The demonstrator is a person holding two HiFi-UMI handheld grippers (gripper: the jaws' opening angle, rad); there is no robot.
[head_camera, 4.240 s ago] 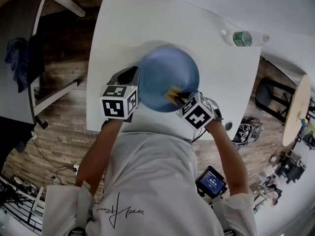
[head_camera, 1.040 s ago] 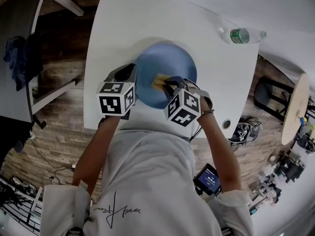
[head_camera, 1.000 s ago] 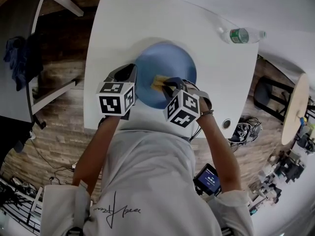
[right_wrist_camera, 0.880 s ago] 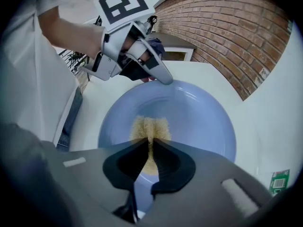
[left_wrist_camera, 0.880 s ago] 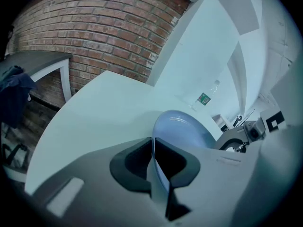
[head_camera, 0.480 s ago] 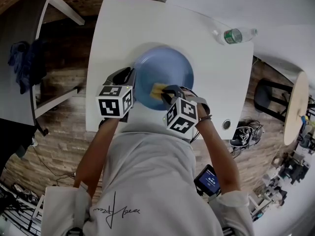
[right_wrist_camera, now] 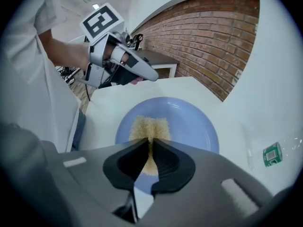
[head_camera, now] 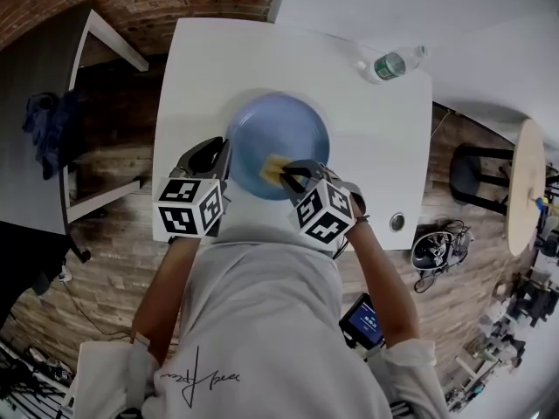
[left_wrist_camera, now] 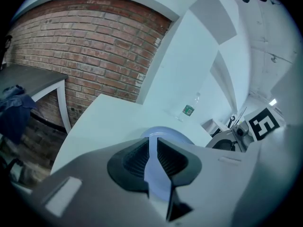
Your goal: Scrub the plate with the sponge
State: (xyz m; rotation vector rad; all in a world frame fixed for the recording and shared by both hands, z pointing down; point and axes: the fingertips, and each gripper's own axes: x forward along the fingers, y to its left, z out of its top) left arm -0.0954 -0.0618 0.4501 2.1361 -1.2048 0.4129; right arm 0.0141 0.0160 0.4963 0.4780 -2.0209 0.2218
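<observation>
Round blue plate [head_camera: 279, 127] lies near the middle of the white bench [head_camera: 367, 155], a little toward the bench's left edge. It is a shallow dish with a raised rim and a glossy surface, and it reads pale blue-violet in both gripper views [right_wrist_camera: 189, 119]. I see no marks on the bare part.

Left tool [head_camera: 220, 149]: my jaws are closed down to a thin gap on the plate's left rim. In the left gripper view a pale blue strip of that rim runs straight between the ribbed pads at the left tool [left_wrist_camera: 152, 144], and the rest of the plate [left_wrist_camera: 171, 135] shows beyond them.

Right tool [head_camera: 288, 175]: my jaws are closed tight on the yellow sponge [head_camera: 272, 167], pinching its near end. In the right gripper view the sponge [right_wrist_camera: 149, 128] is coarse and fibrous, creased down its middle where the right tool [right_wrist_camera: 150, 148] squeezes it. Its free end spreads wider over the near half of the plate's well. I cannot tell how hard it presses.

The left tool [right_wrist_camera: 152, 77] shows past the plate's far side in the right gripper view.

Clear plastic bottle with a green label [head_camera: 390, 63] lies on its side at the bench's far right corner, well apart from the plate.
</observation>
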